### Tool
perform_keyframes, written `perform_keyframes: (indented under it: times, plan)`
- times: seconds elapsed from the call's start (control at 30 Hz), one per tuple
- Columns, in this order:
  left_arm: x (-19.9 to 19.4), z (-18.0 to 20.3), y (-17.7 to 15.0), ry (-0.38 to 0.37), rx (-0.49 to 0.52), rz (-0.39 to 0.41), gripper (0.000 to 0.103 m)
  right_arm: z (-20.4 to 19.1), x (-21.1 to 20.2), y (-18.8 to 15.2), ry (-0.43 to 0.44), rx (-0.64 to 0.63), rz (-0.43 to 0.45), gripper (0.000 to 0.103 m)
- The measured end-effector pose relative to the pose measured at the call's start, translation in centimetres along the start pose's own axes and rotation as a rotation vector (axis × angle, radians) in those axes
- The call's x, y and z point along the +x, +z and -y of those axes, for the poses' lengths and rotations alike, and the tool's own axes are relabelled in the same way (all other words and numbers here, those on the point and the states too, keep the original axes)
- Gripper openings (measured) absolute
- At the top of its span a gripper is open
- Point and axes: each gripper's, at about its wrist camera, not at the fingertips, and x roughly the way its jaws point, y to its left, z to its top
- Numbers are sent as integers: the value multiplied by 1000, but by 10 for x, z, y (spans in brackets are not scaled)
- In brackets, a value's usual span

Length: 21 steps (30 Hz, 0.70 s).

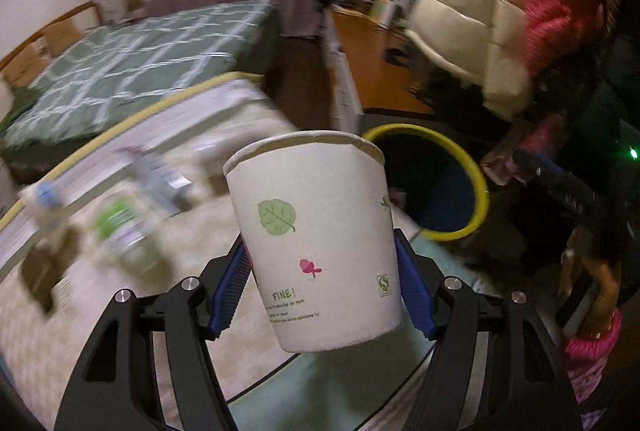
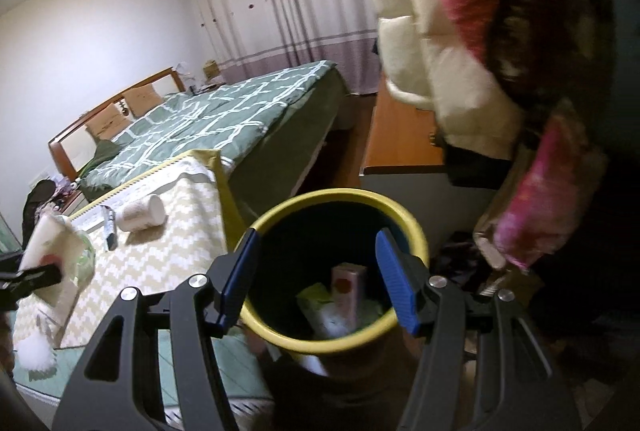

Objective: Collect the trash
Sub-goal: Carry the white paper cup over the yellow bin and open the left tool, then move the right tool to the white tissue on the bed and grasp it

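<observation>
In a bedroom, beside the tabletop [image 1: 132, 271], the left gripper [image 1: 322, 271] is pinching an upright paper cup [image 1: 316, 239]; the yellow-rimmed bin [image 1: 460, 167] is lying beyond it, rightward. The right gripper [image 2: 316, 279], spread and empty, is hovering over that bin.

Your left claw [image 1: 322, 271] has ribbed blue plastic pads on matt black plastic arms with shiny metal screws. The cup [image 1: 316, 231] between them is matt white paper, printed. The bin [image 2: 340, 271] has a smooth yellow plastic rim. A woven cloth [image 2: 168, 243] covers the surface. The bed [image 2: 224, 115] has a soft quilted cover and glossy wood headboard.
</observation>
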Motion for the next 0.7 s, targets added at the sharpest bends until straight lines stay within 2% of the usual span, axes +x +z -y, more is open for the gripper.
perform_keyframes:
  times: [0.27, 0.47, 0.53, 0.63, 0.7]
  plan:
    - [89, 83, 56, -80, 87, -90, 68, 29, -10, -11, -26, 26, -4, 58]
    - [138, 115, 77, -117, 108, -138, 69, 42, -12, -10, -46, 49, 3, 63]
    - [153, 124, 83, -102, 110, -144, 70, 48, -14, -10, -54, 55, 6, 63]
    - [161, 128, 88, -73, 110, -127, 85, 52, -12, -11, -63, 63, 2, 64]
    - [151, 122, 88, -54, 106, -99, 86, 51, -11, -11, -63, 63, -3, 64]
